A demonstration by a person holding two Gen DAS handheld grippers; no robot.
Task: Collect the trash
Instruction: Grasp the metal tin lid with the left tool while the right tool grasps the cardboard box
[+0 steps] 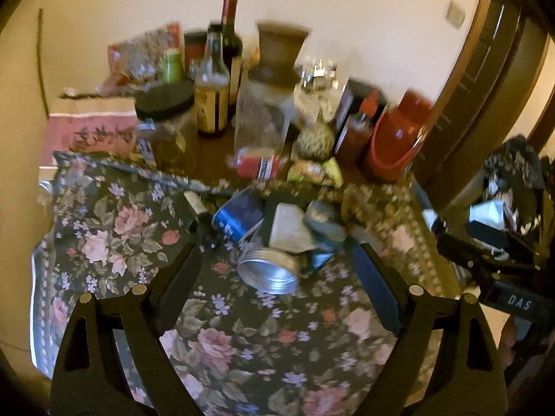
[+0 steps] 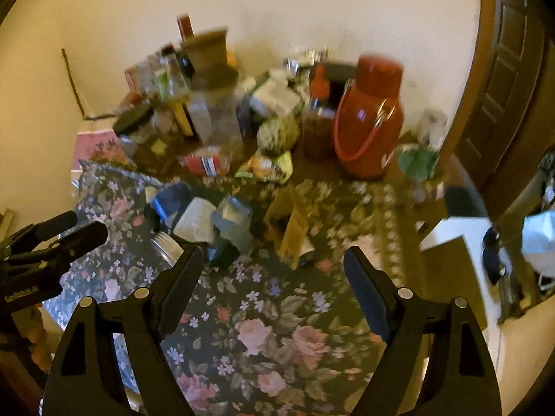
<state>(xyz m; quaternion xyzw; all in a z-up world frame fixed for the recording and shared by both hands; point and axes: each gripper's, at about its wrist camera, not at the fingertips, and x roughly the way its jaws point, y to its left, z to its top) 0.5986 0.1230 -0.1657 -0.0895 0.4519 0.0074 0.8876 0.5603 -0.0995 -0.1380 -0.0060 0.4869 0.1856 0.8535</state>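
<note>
Left gripper (image 1: 277, 263) and right gripper (image 2: 274, 267): jaws spread, empty. Frame centre: blue can (image 1: 236, 216), metal lid (image 1: 269, 274), crumpled paper (image 1: 289, 228). Behind: bottles, red flask (image 1: 399, 135).

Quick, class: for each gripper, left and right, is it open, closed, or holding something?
Left gripper: open, holding nothing; a metal lid lies between its fingers, untouched.
Right gripper: open, holding nothing.
</note>
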